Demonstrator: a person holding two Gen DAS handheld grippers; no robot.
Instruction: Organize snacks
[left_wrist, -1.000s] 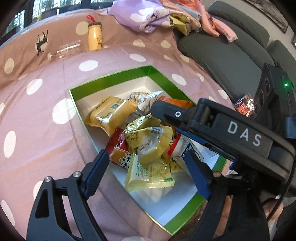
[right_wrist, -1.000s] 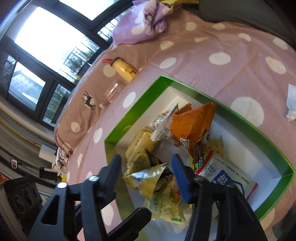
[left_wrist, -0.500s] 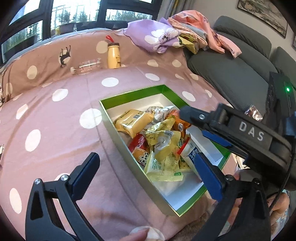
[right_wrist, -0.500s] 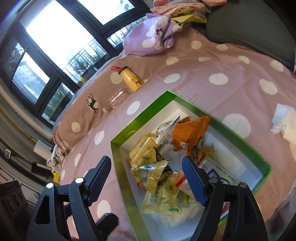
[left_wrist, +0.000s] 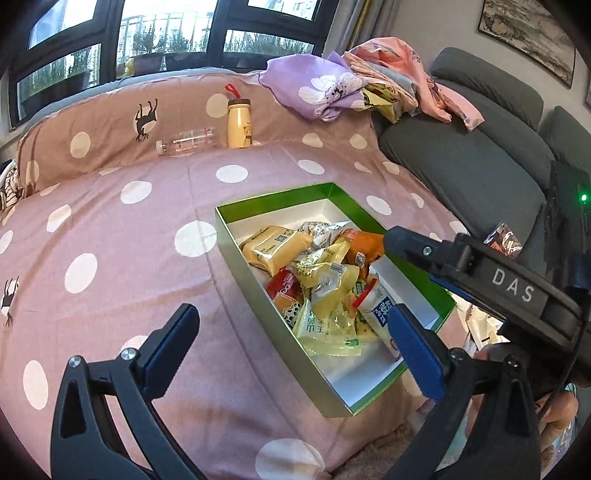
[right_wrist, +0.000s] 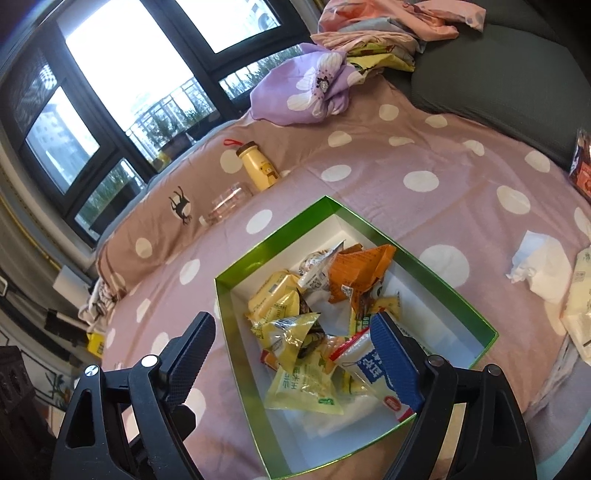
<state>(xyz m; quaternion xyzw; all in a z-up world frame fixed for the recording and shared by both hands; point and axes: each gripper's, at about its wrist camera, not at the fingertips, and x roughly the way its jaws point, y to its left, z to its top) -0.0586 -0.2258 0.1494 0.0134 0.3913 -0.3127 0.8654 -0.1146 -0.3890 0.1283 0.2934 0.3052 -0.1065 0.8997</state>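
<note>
Left gripper: my 2 fingers spread wide, nothing between them.
Green box: on the dotted bedspread, centre, holding the snack packets.
Right gripper: my fingers opening, empty, above the box.

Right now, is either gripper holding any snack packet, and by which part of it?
Nothing is held. The left gripper stands open and empty; the right gripper has its jaws opening, no pad touching the packets in the green cardboard box.

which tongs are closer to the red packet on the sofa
Right. Right tongs, jaws opening, empty, hover at the box's sofa side toward the red packet; left tongs straddle its opposite wall.
</note>
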